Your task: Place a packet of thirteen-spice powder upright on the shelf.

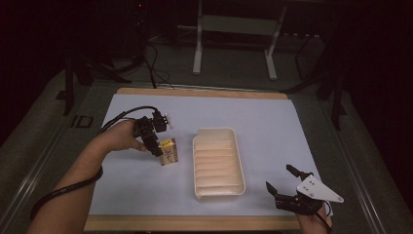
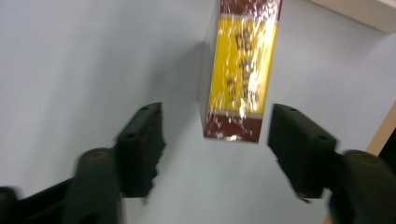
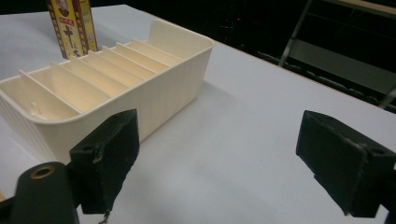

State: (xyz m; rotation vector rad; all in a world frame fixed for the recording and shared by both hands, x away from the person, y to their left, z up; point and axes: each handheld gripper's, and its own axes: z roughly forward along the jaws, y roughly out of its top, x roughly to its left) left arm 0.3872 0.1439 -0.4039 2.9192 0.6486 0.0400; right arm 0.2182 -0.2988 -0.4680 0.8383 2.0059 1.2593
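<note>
Yellow-and-maroon box [image 2: 240,70] upright on counter [image 1: 272,122], between my left tool's [image 1: 157,141] parted jaws, untouched; right tool [image 1: 282,183] agape near cream divided tray [image 1: 218,158].

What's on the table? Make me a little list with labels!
Table cover: pale blue sheet
Box: small yellow and red box, standing upright, left of the tray
Tray: cream divided tray, slots empty
Left gripper: open, jaws either side of the box, not touching
Right gripper: open, holding nothing, near the tray's right side
</note>
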